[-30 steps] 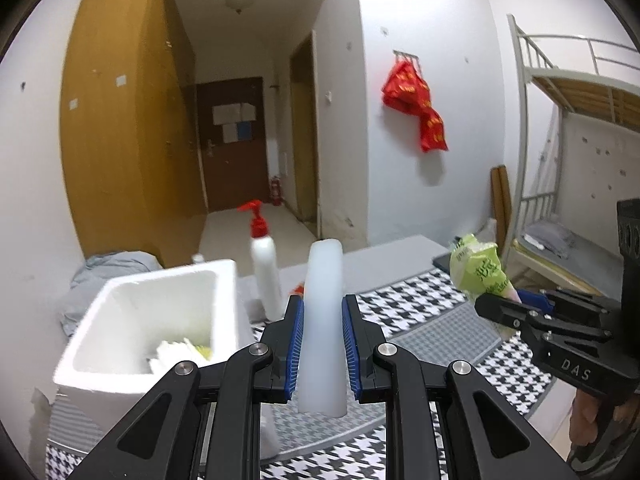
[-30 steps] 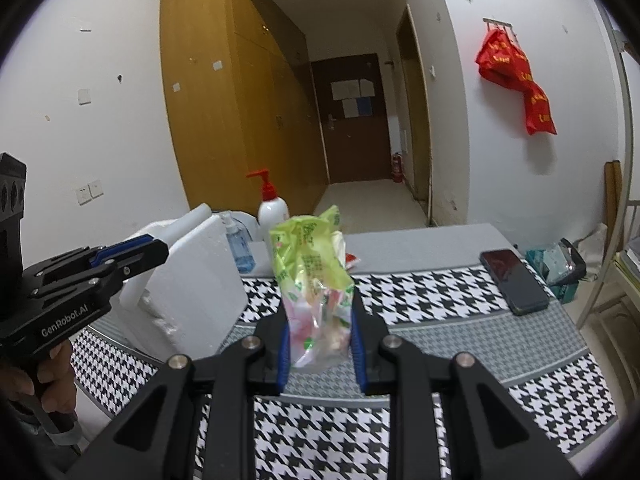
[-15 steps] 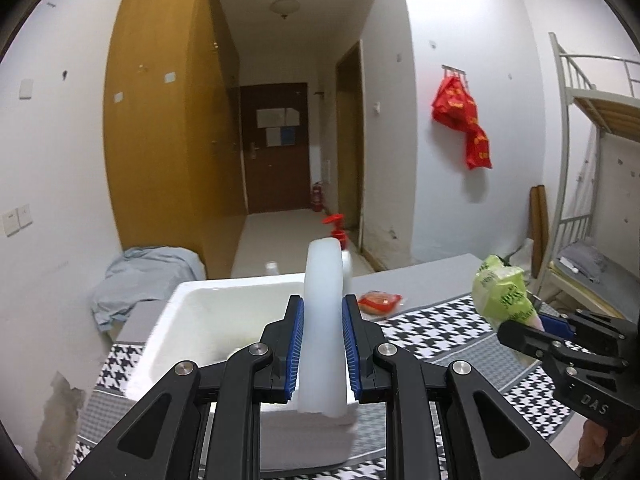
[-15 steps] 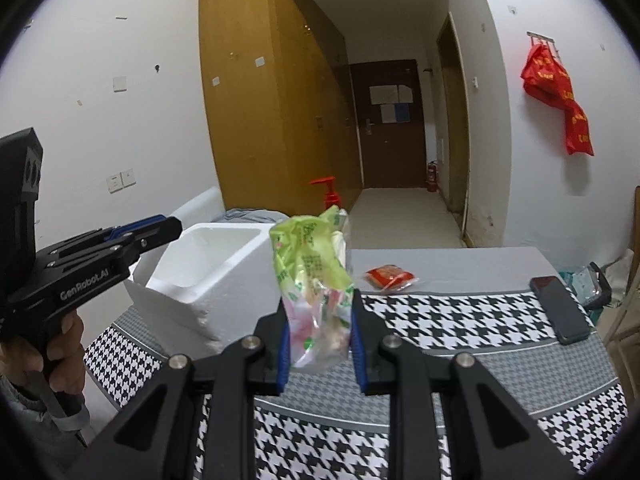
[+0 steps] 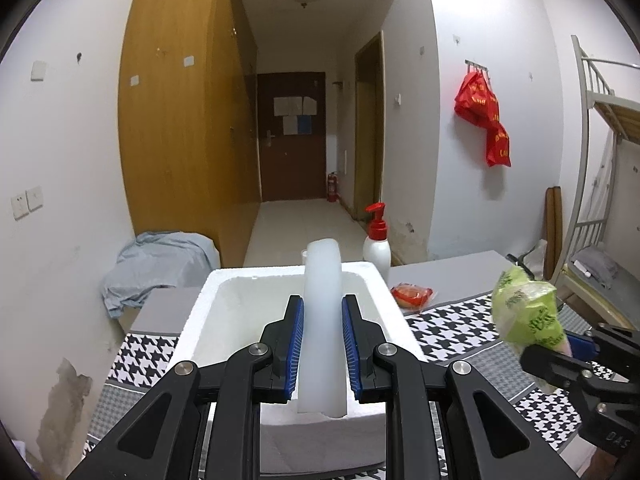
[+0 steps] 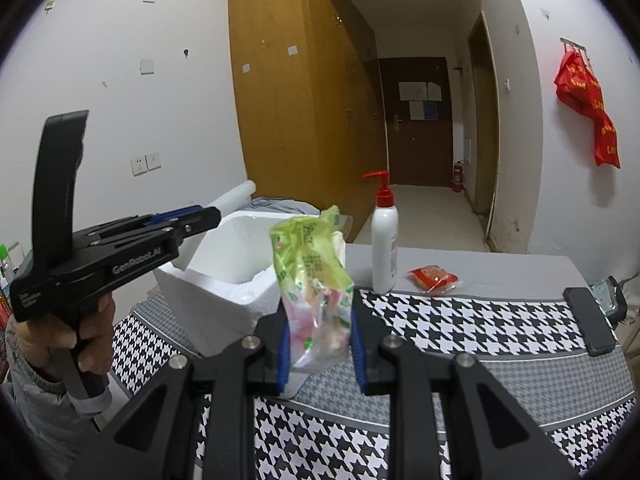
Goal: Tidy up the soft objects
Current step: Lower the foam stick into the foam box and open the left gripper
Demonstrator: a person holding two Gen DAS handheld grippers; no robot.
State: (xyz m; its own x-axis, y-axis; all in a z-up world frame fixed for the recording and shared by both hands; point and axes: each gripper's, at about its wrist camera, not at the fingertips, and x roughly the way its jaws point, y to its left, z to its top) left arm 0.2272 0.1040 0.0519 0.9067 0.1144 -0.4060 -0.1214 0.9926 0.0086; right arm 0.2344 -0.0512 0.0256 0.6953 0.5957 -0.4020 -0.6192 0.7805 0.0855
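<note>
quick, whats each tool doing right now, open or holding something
Left tool: shut on the translucent white soft tube, over the white foam box.
Right tool: shut on the green plastic snack bag.

We are in a dormitory-style living room: a white metal bunk bed frame stands at the right, a tall yellow-brown wooden wardrobe lines the left wall, and a narrow corridor leads to a dark brown entrance door with a small red fire extinguisher beside it.
</note>
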